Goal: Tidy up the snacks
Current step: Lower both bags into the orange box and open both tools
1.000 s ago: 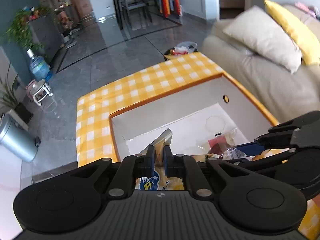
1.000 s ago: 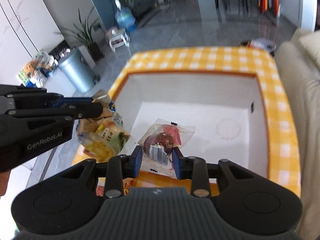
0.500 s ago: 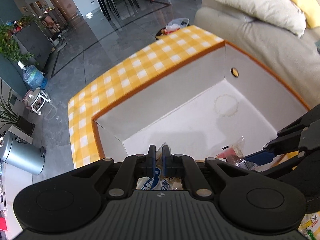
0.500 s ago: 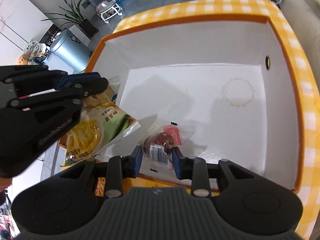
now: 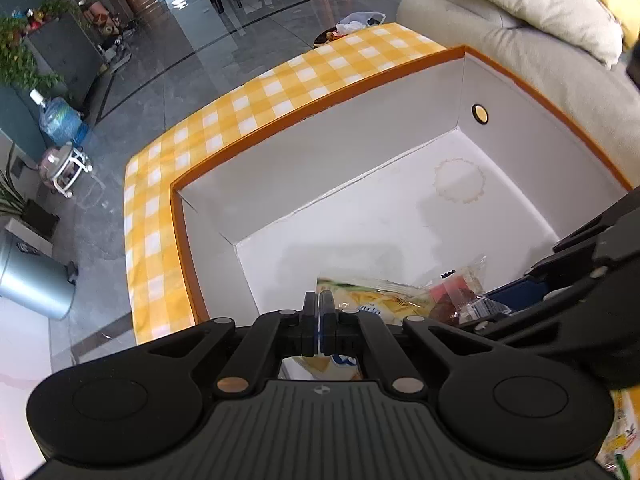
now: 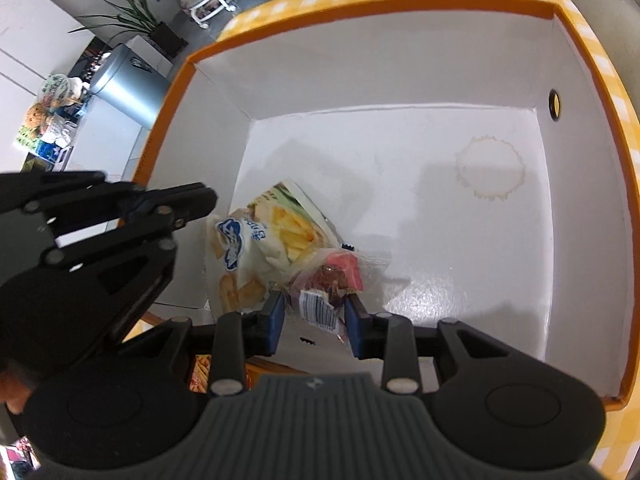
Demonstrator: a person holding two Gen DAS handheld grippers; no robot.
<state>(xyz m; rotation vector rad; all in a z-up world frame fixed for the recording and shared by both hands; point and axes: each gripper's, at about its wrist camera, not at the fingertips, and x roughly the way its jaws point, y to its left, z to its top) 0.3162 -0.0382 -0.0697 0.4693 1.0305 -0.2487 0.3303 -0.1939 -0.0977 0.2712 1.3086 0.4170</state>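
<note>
Left tongs (image 5: 319, 312) apparently pinch chip bag (image 6: 256, 248); right tongs (image 6: 316, 320) clamp clear packet (image 6: 332, 280).

Chip bag (image 6: 256, 256) left of, touching candy packet (image 6: 332, 280), in box (image 6: 360, 60).

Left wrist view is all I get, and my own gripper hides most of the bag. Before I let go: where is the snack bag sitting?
Observer: The white-and-yellow fries snack bag is inside the white cardboard box with the orange rim, at its near left corner. The shut left gripper pinches its edge.
Operator: Is the right gripper clear of it?
Observer: No. The right gripper has its blue pads clamped on a clear-wrapped red-brown snack with a barcode label, which overlaps the bag's lower corner.
Operator: Is the bag down on the floor?
Observer: It lies slanted, printed face up. I cannot tell whether it touches the floor.
</note>
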